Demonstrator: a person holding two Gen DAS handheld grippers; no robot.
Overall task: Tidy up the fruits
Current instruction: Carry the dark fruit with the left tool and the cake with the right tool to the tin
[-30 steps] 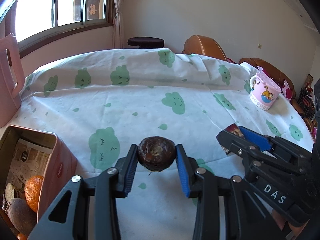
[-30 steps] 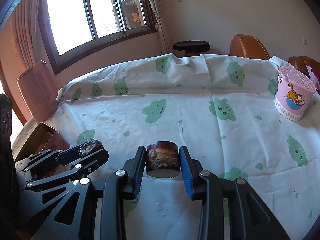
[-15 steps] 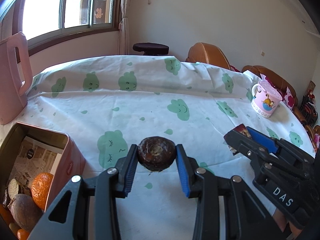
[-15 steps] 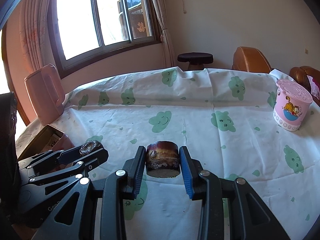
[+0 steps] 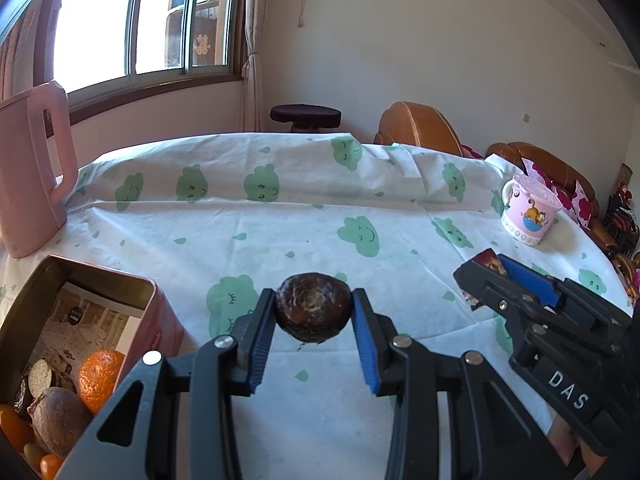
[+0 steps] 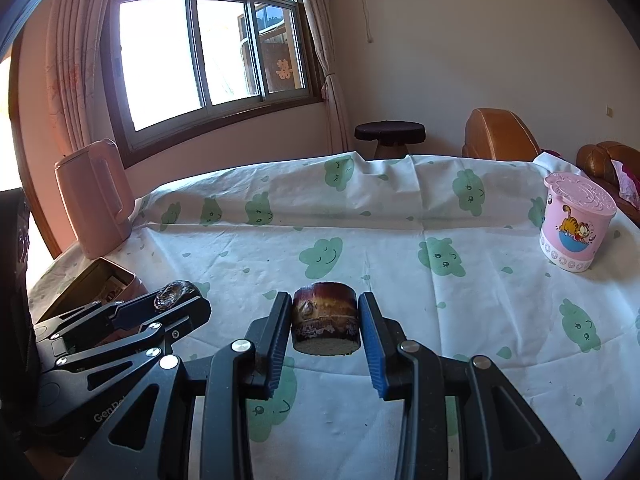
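Note:
A dark brown, flattened round fruit (image 5: 312, 306) sits between the blue pads of my left gripper (image 5: 313, 297), which is shut on it above the tablecloth. My right gripper (image 6: 325, 300) is shut on a short cut piece of purple sugarcane (image 6: 324, 318). The two grippers are side by side; the right gripper (image 5: 500, 276) shows at the right of the left wrist view. At the lower left stands an open pink tin box (image 5: 120, 280) holding an orange (image 5: 98, 376), a brown fruit (image 5: 60, 416) and several small pieces.
A pink kettle (image 5: 32, 168) stands behind the tin at the table's left edge. A pink lidded cartoon cup (image 6: 574, 228) stands at the right. The white cloth with green clouds (image 6: 400, 248) covers the table. Brown chairs (image 6: 500, 136) and a dark stool (image 6: 390, 134) are beyond it.
Both views have tipped upward, so more wall and window show and the table sits lower in frame. Each gripper still holds its piece the same way.

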